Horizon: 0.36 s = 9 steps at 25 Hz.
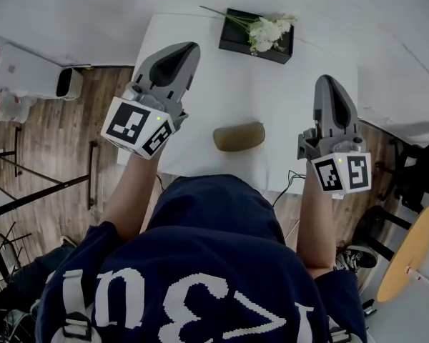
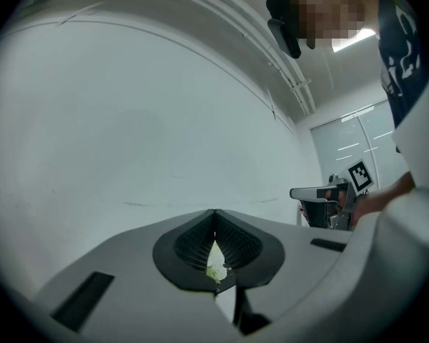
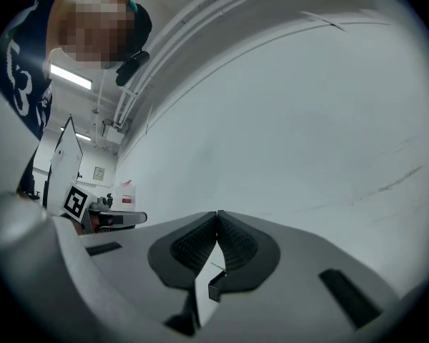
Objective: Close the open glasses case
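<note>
An olive-brown glasses case (image 1: pixel 239 136) lies on the white table (image 1: pixel 200 113) near its front edge, between my two hands; its lid looks down. My left gripper (image 1: pixel 191 47) is held high over the table's left side, jaws together with nothing between them. My right gripper (image 1: pixel 327 79) hovers over the right edge, also shut and empty. Both point level toward the pale wall. In the left gripper view the left gripper's (image 2: pixel 214 213) jaws meet at the tip; in the right gripper view the right gripper's (image 3: pixel 217 214) jaws do too. Neither gripper view shows the case.
A black tray (image 1: pixel 236 31) with white flowers (image 1: pixel 268 31) stands at the table's far edge. A white appliance (image 1: pixel 28 73) sits on the wooden floor at left. A round wooden table (image 1: pixel 407 256) and dark chairs are at right.
</note>
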Tool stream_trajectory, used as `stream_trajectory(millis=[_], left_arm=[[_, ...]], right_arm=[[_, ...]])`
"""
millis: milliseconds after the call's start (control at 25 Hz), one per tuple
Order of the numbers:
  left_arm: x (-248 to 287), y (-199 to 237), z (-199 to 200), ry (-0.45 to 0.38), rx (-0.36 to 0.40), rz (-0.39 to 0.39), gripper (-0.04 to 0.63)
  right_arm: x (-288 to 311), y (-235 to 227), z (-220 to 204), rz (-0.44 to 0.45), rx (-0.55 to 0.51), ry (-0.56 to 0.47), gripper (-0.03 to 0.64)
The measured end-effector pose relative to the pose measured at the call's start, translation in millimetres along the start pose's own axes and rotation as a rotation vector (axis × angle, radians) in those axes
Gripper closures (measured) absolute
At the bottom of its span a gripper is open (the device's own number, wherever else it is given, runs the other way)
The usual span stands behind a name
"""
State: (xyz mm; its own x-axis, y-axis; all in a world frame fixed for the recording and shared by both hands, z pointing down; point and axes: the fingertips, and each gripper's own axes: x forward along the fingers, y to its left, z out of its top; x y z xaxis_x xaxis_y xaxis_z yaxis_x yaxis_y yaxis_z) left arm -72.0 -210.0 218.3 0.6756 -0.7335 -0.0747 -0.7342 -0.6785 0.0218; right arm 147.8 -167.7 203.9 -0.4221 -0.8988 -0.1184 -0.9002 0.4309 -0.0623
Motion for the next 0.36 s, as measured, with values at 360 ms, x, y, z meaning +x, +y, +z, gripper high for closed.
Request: stream_trajectory(millis=[360], left_arm=[[6,-7,1,-0.007,0.002,-0.013,0.582]], right_arm=[[-7,-15,-4,-0.058,0.024,0.018,0.592]])
